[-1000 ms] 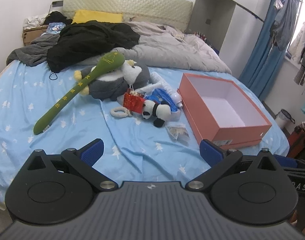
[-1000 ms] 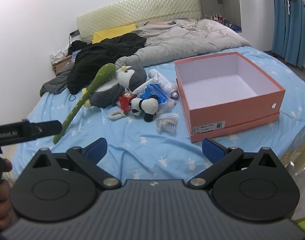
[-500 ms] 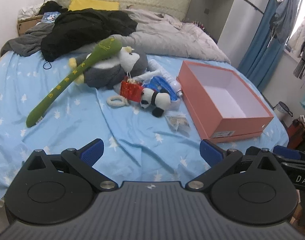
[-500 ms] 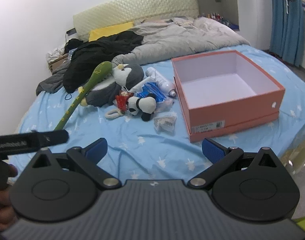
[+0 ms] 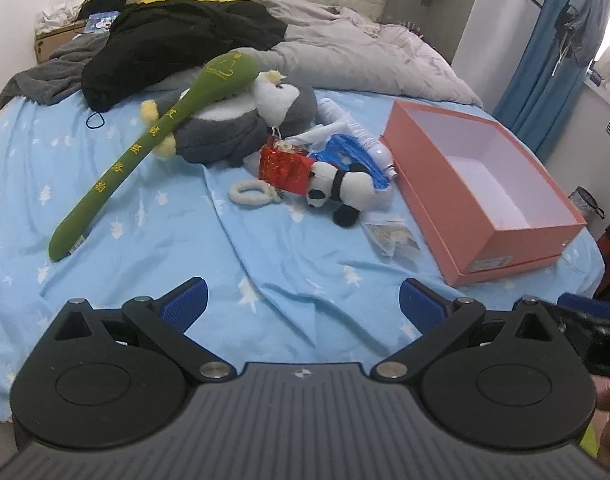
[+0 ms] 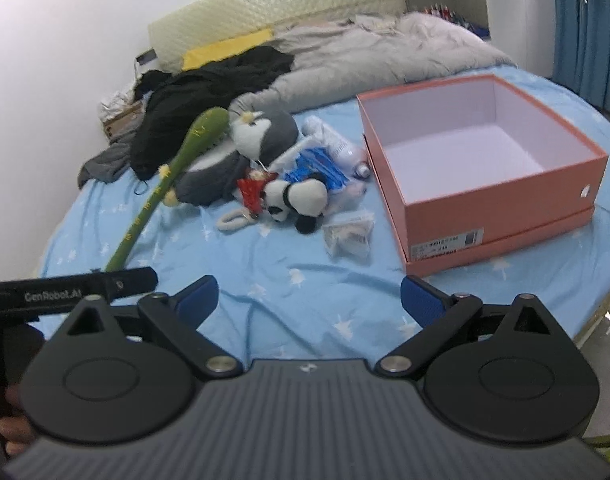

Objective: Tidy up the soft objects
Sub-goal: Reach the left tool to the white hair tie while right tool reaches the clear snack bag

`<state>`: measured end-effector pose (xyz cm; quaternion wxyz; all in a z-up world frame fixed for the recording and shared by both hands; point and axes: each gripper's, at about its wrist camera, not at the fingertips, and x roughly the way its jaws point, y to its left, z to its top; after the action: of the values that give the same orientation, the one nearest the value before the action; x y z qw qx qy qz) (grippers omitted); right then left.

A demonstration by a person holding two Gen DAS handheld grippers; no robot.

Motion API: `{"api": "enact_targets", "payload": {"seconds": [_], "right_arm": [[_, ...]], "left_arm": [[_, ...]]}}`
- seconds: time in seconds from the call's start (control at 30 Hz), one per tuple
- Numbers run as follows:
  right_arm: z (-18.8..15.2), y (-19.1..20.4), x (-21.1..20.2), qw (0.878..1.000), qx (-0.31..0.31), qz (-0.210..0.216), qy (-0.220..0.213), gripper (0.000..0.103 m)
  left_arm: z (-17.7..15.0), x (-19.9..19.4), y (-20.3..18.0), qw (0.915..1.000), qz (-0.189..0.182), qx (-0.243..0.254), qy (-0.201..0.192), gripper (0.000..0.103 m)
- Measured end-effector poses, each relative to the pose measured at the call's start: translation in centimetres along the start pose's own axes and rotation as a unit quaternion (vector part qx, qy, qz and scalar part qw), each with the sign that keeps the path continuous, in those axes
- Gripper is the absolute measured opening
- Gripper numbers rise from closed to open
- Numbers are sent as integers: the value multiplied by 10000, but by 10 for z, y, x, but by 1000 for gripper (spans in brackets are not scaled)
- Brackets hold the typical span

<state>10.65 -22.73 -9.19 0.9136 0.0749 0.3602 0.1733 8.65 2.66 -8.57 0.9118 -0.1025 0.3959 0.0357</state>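
A small panda plush [image 5: 339,190] [image 6: 295,198] lies on the blue bed sheet [image 5: 265,248], beside a red foil bag [image 5: 285,166] and a white loop toy [image 5: 251,194]. Behind them rests a grey penguin plush [image 5: 241,120] [image 6: 261,136] with a long green plush stick [image 5: 145,140] [image 6: 165,184] across it. An open, empty orange box [image 5: 485,184] [image 6: 481,168] sits to the right. My left gripper [image 5: 303,304] and right gripper [image 6: 309,300] both stand open above the near sheet, holding nothing, well short of the toys.
A clear packet [image 5: 393,236] lies near the box corner. Blue plastic wrapping [image 5: 353,152] and a white bottle [image 5: 379,152] sit behind the panda. Black clothes [image 5: 177,40] and a grey duvet [image 5: 365,60] cover the far bed. Blue curtains [image 5: 545,60] hang at right.
Both grippers have moved forward over the bed toward the pile of toys, which now looks larger. Their jaws stay open as before.
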Motion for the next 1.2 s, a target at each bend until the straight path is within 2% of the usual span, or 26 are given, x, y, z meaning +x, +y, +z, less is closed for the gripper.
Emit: {"api": "enact_targets", "payload": {"seconds": [0.1, 0.23, 0.33, 0.53, 0.77, 0.97, 1.1, 1.2], "right_arm": [[1, -4, 13, 9998, 123, 99, 138, 96], [2, 0, 30, 9997, 48, 38, 255, 82], [4, -2, 44, 9989, 164, 263, 359, 80], [11, 6, 80, 9986, -139, 310, 404, 81], [29, 19, 127, 9974, -643, -171, 268, 81], [36, 19, 173, 9961, -656, -344, 471, 80], [37, 20, 199, 9926, -886, -654, 517, 80], [39, 20, 215, 9886, -1105, -843, 580, 72]], "left_arm": [[6, 18, 7, 10000, 26, 32, 19, 103], [15, 44, 16, 10000, -3, 59, 58, 103], [24, 63, 24, 10000, -51, 34, 64, 103], [42, 103, 41, 9999, -7, 91, 118, 103], [60, 161, 62, 9995, 33, 126, 272, 102], [75, 208, 71, 9992, -43, 232, 309, 102], [82, 234, 67, 9972, -43, 694, 275, 102], [85, 254, 64, 9941, -43, 1020, 353, 102]]}}
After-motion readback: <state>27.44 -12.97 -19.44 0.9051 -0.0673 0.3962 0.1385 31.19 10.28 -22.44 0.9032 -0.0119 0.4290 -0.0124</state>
